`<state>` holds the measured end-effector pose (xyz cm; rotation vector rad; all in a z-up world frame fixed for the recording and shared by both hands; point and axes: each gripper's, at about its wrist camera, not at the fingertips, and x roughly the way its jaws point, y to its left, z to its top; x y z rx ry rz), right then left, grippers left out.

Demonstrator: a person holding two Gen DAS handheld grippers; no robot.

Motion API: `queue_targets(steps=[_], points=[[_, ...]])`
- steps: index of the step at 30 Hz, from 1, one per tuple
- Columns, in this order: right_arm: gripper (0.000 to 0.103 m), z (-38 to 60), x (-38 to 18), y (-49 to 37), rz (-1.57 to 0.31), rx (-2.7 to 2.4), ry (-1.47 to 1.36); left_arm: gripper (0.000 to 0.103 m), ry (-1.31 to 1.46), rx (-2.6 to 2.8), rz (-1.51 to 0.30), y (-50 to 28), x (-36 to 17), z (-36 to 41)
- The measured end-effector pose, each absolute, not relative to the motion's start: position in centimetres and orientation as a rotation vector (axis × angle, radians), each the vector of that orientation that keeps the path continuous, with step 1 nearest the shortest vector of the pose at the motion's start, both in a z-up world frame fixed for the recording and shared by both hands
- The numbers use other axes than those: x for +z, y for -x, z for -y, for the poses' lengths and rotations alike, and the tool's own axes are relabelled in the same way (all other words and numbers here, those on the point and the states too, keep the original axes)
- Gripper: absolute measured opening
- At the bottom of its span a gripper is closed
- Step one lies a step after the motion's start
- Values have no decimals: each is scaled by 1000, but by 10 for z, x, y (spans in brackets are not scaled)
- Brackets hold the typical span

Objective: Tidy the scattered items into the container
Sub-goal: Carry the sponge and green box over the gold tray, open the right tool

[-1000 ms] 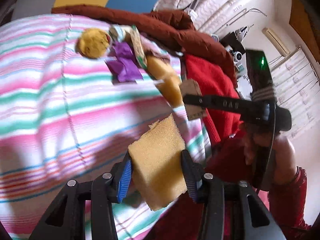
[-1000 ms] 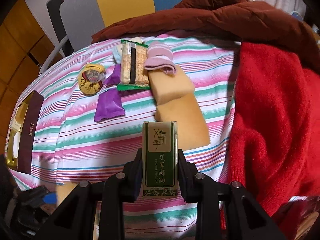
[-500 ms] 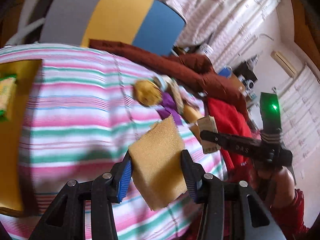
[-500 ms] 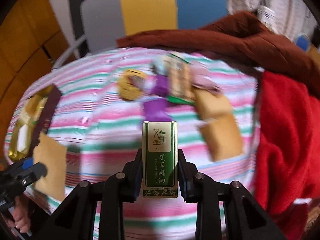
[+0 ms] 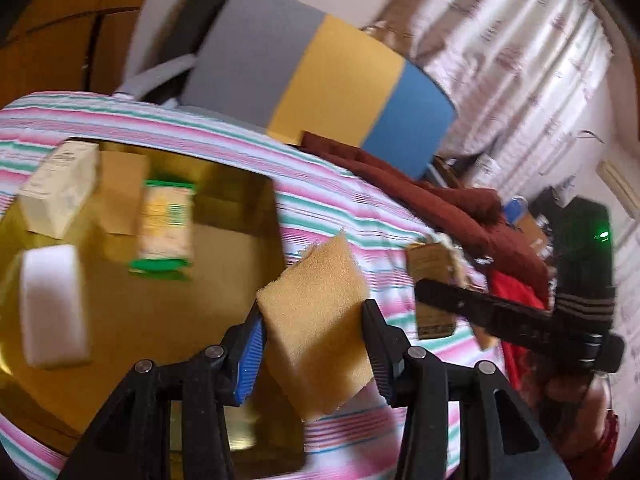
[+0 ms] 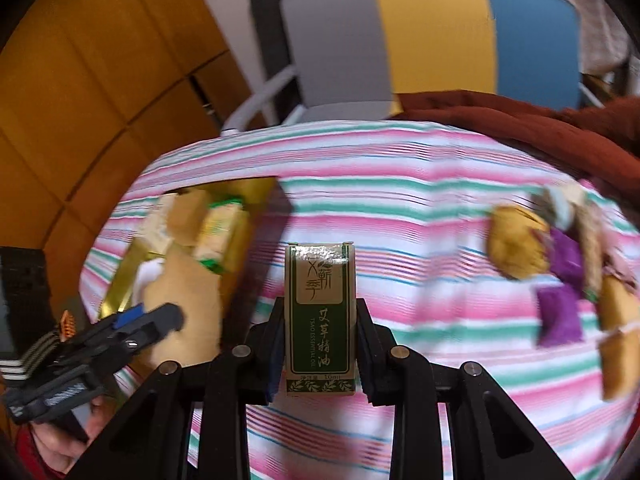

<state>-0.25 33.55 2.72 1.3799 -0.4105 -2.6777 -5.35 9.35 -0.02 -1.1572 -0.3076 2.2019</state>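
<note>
Two hand-held grippers, each carrying an item over a striped bed.

The left hand-held gripper (image 5: 316, 344) is closed on a tan sponge (image 5: 320, 320), held in the air at the right edge of a gold tray (image 5: 132, 320). The tray lies on the striped sheet (image 6: 400, 208) and holds a cream box (image 5: 60, 188), a white block (image 5: 52, 304) and a green-edged packet (image 5: 166, 224). The right hand-held gripper (image 6: 320, 344) is closed on an upright green box (image 6: 320, 316), above the sheet just right of the tray. Further right on the sheet lies a blurred pile (image 6: 560, 264) of items, including a yellow bundle and purple packets.
</note>
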Motion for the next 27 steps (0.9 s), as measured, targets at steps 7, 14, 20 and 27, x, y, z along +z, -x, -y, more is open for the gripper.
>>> queue_targets(steps=[7, 14, 20, 27], points=[[31, -276, 26, 47, 380, -2621, -1319, 47, 1209, 2308, 308, 76, -16, -44], [31, -226, 9, 101, 235, -2616, -1354, 47, 1290, 2345, 299, 97, -35, -17], [31, -213, -8, 136, 169, -2636, -1421, 47, 1328, 2352, 253, 111, -49, -16], [32, -213, -22, 155, 213, -2643, -1454, 47, 1344, 2381, 197, 125, -53, -19]])
